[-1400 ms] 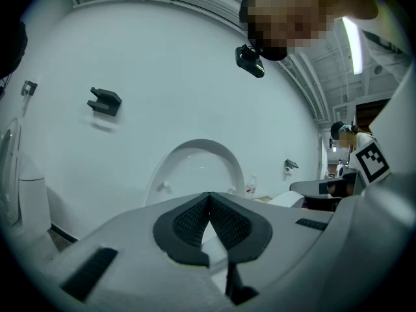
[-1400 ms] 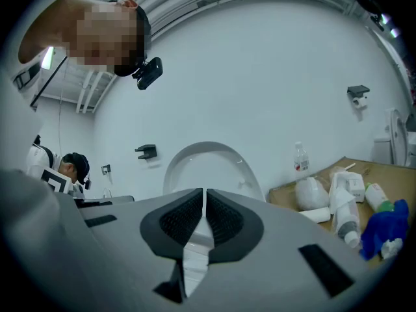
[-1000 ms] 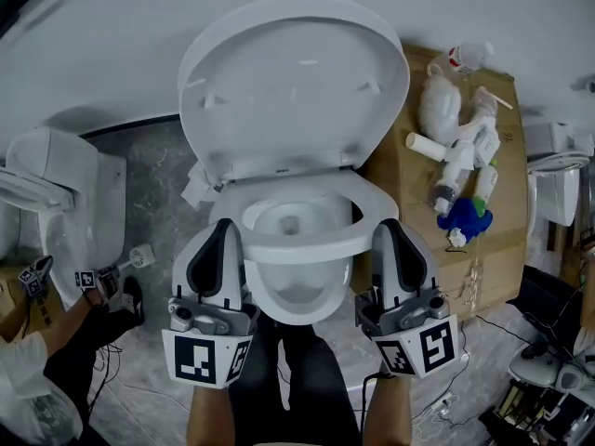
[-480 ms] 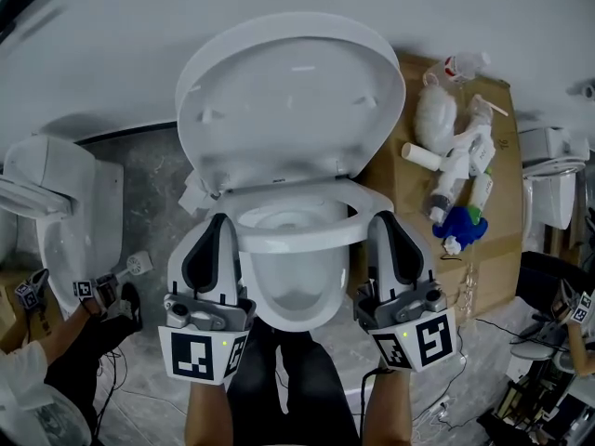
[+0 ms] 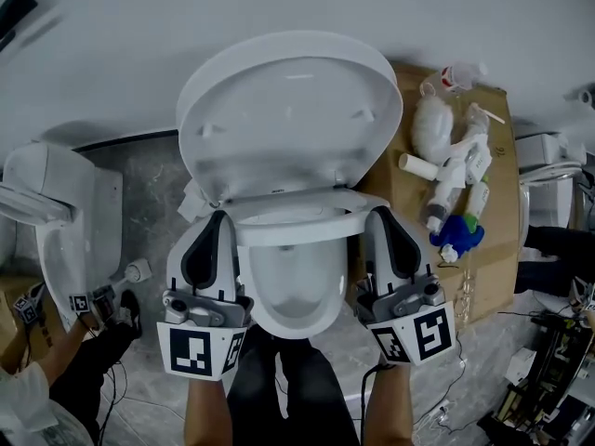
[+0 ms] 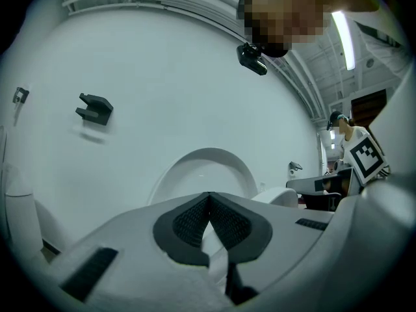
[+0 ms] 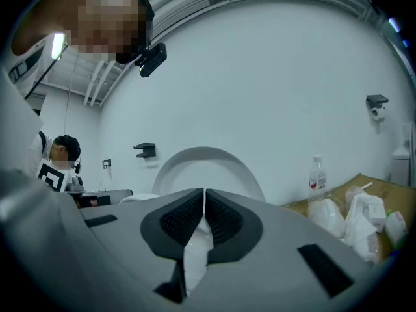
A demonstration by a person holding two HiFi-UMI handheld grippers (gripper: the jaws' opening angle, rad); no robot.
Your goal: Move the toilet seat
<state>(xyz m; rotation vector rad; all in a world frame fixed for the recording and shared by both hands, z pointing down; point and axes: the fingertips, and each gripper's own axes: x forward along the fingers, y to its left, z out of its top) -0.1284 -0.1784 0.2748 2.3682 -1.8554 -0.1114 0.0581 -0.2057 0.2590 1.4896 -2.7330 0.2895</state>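
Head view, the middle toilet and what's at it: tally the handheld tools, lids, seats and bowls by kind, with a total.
tools: 2, the left tool and the right tool
toilet lid: 1
toilet seat: 1
bowl: 1
Total: 5

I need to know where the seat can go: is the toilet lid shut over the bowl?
No, the lid stands raised behind the open bowl, its underside facing the head view.
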